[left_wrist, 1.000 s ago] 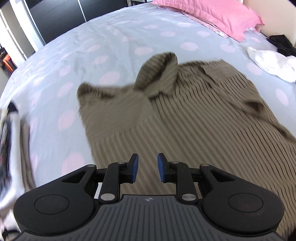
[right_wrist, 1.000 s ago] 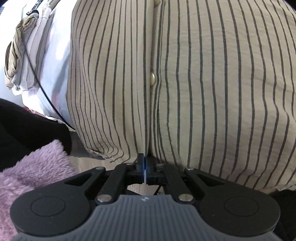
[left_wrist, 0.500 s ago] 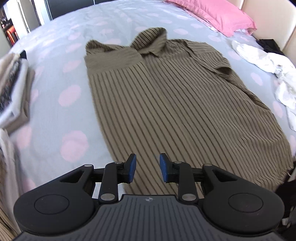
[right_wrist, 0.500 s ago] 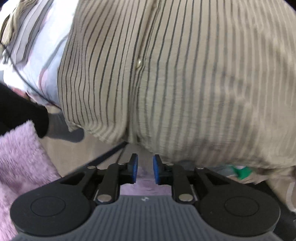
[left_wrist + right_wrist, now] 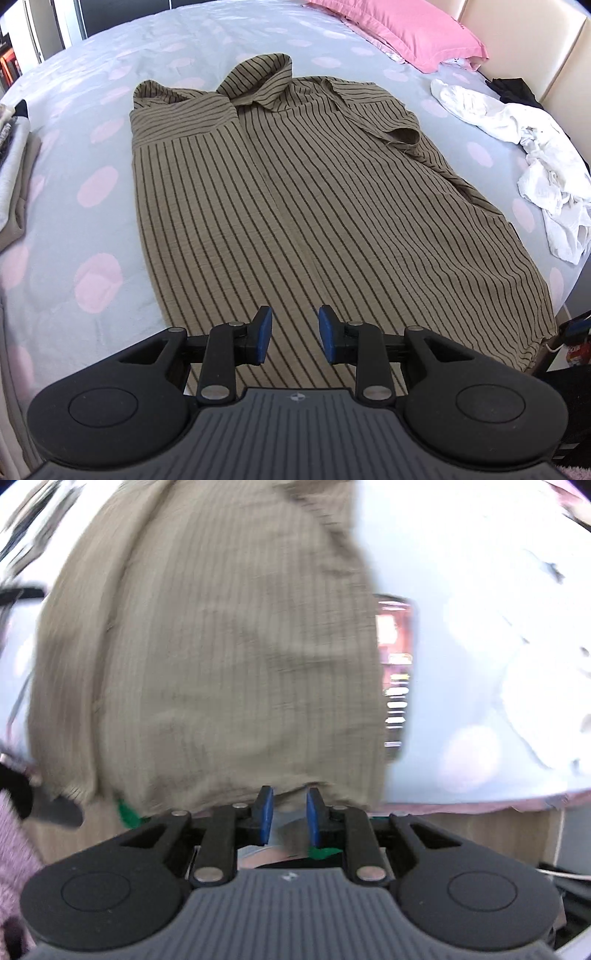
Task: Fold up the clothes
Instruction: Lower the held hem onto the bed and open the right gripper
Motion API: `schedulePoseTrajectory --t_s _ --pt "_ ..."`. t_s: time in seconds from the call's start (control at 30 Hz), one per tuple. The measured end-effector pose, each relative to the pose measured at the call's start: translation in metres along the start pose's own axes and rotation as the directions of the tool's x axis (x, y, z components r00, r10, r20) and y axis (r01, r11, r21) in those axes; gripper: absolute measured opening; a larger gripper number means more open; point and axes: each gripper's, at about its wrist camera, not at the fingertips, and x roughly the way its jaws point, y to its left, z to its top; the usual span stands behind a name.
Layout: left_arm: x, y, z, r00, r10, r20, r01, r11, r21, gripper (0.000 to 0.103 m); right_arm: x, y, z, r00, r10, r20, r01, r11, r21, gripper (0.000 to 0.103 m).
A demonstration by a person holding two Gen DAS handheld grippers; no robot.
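Observation:
A tan shirt with dark stripes (image 5: 303,206) lies spread flat on the bed, collar at the far end, hem toward me. Its right side bunches near the sleeve. My left gripper (image 5: 295,334) is open and empty, hovering just above the hem. In the blurred right wrist view the same shirt (image 5: 221,646) hangs over the bed edge. My right gripper (image 5: 290,814) is open and empty just below the hem.
The bed has a pale blue sheet with pink dots (image 5: 92,192). A pink pillow (image 5: 399,29) lies at the far end. A crumpled white garment (image 5: 517,147) lies right of the shirt. Folded clothes (image 5: 11,162) are stacked at the left edge.
My right gripper let go of the shirt hem and opened, then pulled back and swung. My left gripper drew back toward the hem, and the shirt now lies flat.

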Motion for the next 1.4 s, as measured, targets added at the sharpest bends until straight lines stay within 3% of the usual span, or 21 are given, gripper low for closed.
schedulePoseTrajectory --t_s 0.13,0.43,0.53,0.6,0.77,0.93,1.03,1.07,1.1,1.2,1.33,1.4 --pt "0.009 -0.001 0.001 1.000 -0.004 -0.026 0.004 1.000 -0.015 0.026 0.012 -0.031 0.008 1.000 -0.019 -0.007 0.020 0.997 0.071 0.029" --pt "0.025 -0.005 -0.001 0.997 0.005 -0.083 -0.005 1.000 -0.004 0.026 0.058 -0.064 0.013 0.997 0.048 -0.059 -0.036 0.981 0.192 0.035" --pt "0.027 -0.007 -0.001 0.996 0.001 -0.089 0.000 1.000 0.003 0.026 0.048 -0.057 0.008 0.999 0.028 -0.029 -0.023 0.988 0.153 0.035" --pt "0.030 -0.009 0.000 0.996 0.000 -0.094 0.001 1.000 0.010 0.026 0.037 -0.049 0.002 0.996 0.090 -0.004 -0.088 0.987 0.134 0.035" --pt "0.036 -0.014 0.000 0.994 -0.008 -0.107 0.009 1.000 0.010 0.026 0.040 -0.032 -0.007 0.978 0.211 -0.003 -0.203 0.945 0.257 0.035" --pt "0.034 -0.020 -0.002 0.995 -0.021 -0.102 0.024 0.999 0.033 0.026 0.066 -0.028 -0.008 0.972 0.234 -0.022 -0.203 0.886 0.417 0.034" --pt "0.033 -0.020 -0.002 0.995 -0.022 -0.100 0.026 0.999 0.035 0.026 0.077 -0.033 -0.011 0.962 0.271 -0.004 -0.234 0.836 0.496 0.026" --pt "0.033 -0.020 -0.002 0.995 -0.021 -0.100 0.025 0.999 0.034 0.026 0.080 -0.035 -0.011 0.958 0.287 0.004 -0.248 0.818 0.520 0.008" --pt "0.033 -0.019 -0.003 0.995 -0.021 -0.100 0.024 0.999 0.033 0.026 0.078 -0.035 -0.012 0.957 0.290 0.009 -0.253 0.820 0.514 0.000" --pt "0.031 -0.018 -0.003 0.995 -0.023 -0.095 0.026 0.999 0.031 0.026 0.069 -0.025 -0.012 0.966 0.259 -0.003 -0.231 0.865 0.445 0.000" --pt "0.028 -0.016 -0.004 0.996 -0.025 -0.088 0.027 0.999 0.023 0.026 0.073 -0.001 -0.020 0.977 0.187 -0.098 -0.147 0.937 0.318 0.000" --pt "0.027 -0.016 -0.004 0.996 -0.028 -0.084 0.030 0.999 0.022 0.026 0.085 0.006 -0.023 0.977 0.150 -0.150 -0.103 0.953 0.284 0.000"
